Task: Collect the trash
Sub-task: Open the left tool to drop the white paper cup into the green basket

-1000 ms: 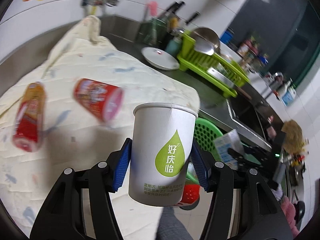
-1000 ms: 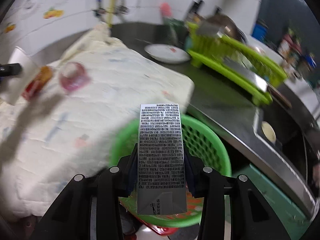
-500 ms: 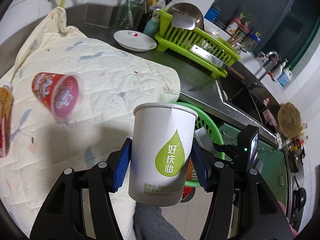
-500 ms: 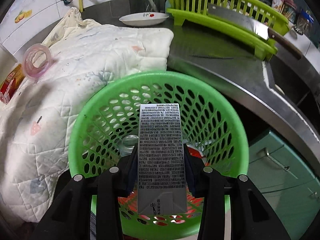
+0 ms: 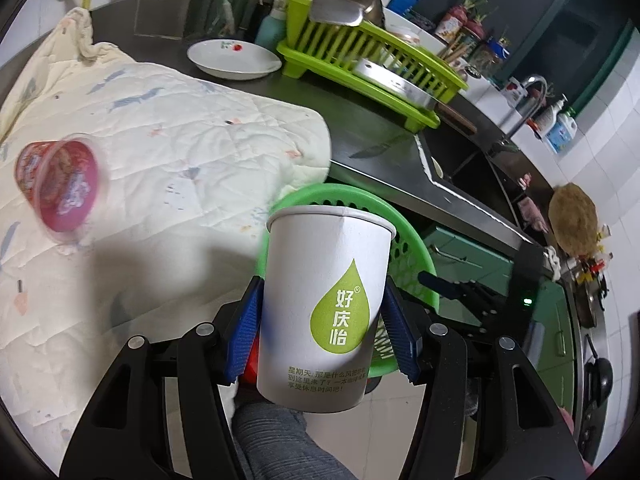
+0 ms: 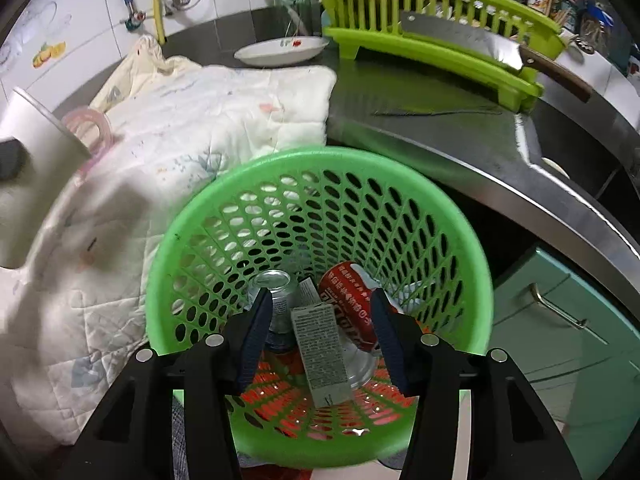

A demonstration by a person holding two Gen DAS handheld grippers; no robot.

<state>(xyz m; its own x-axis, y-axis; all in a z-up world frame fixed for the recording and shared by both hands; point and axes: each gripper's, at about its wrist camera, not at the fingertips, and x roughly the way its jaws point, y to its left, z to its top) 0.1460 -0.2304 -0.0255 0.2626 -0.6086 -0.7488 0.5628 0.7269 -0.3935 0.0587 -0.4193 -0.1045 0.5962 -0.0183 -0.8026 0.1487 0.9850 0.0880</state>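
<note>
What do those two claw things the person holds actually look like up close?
Both are alike: the left gripper and the right gripper are black, angular plastic frames with round silver bolt heads. Each ends in two fingers faced with ridged blue pads. In the left view, a grey ribbed garment shows beneath.

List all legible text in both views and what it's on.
"好庆怡" with an ® mark: green drop logo on the white paper cup in the left claw.
Small green lines low on that cup: only partly legible.
Grey carton in the green basket: dense print, too small.
Red can: white characters, blurred.
</note>
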